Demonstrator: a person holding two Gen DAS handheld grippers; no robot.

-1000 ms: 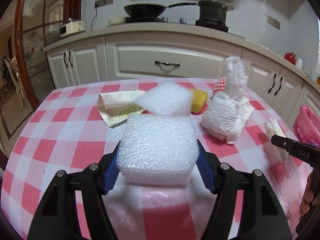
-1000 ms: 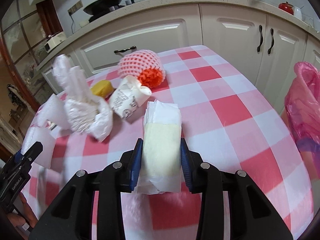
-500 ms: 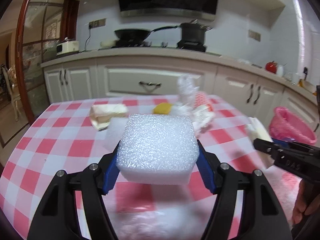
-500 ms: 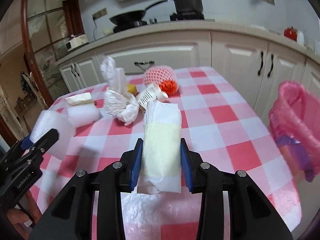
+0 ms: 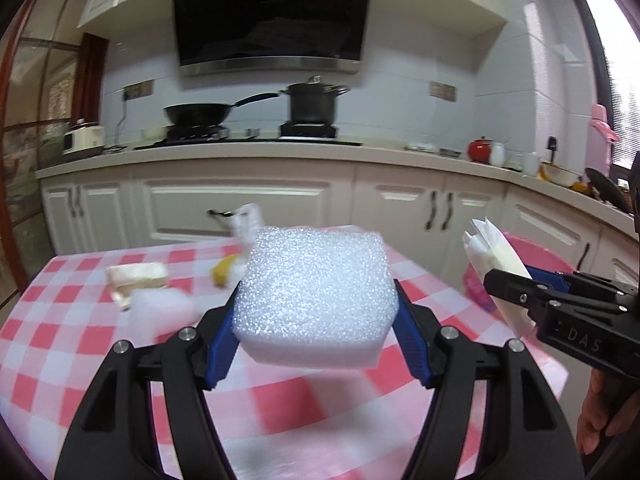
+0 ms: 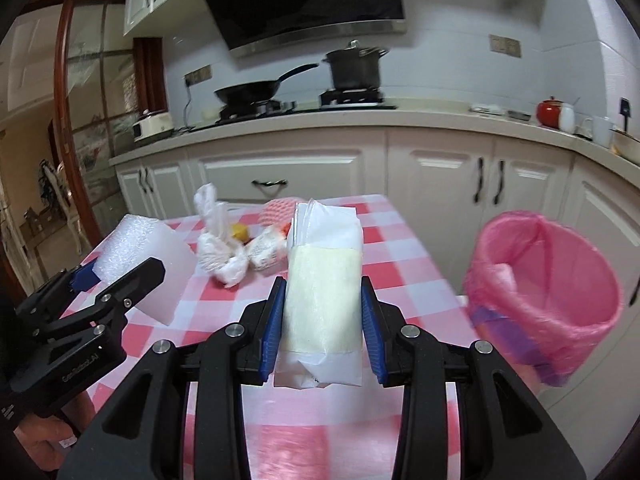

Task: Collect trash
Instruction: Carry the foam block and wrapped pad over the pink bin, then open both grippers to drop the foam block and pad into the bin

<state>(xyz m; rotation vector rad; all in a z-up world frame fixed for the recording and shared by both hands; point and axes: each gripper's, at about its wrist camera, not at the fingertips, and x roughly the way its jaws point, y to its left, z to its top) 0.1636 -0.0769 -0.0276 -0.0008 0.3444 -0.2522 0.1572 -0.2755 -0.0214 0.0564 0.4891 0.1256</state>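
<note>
Left hand-held gripper (image 5: pixel 316 320): jaws set wide, blue pads pressed on both sides of a white foam block (image 5: pixel 316 296), carried clear above the desk (image 5: pixel 60 344).
Right hand-held gripper (image 6: pixel 320 320): jaws narrow, clamped on a flat white paper packet (image 6: pixel 322 280), held in the air.
Desk, beyond the grippers: red-checked cloth with a knotted white plastic bag (image 6: pixel 220 248), a crumpled paper cup (image 6: pixel 266 252), a pink net wrap (image 6: pixel 280 210).
Pink-lined bin (image 6: pixel 548 280): beside the desk's right edge.

The foam block (image 5: pixel 316 296) hangs above the table (image 5: pixel 60 344), the bin (image 6: pixel 548 292) stands off its right edge — remaining trash (image 6: pixel 224 248) lies behind, toward the cabinets (image 6: pixel 280 176).
</note>
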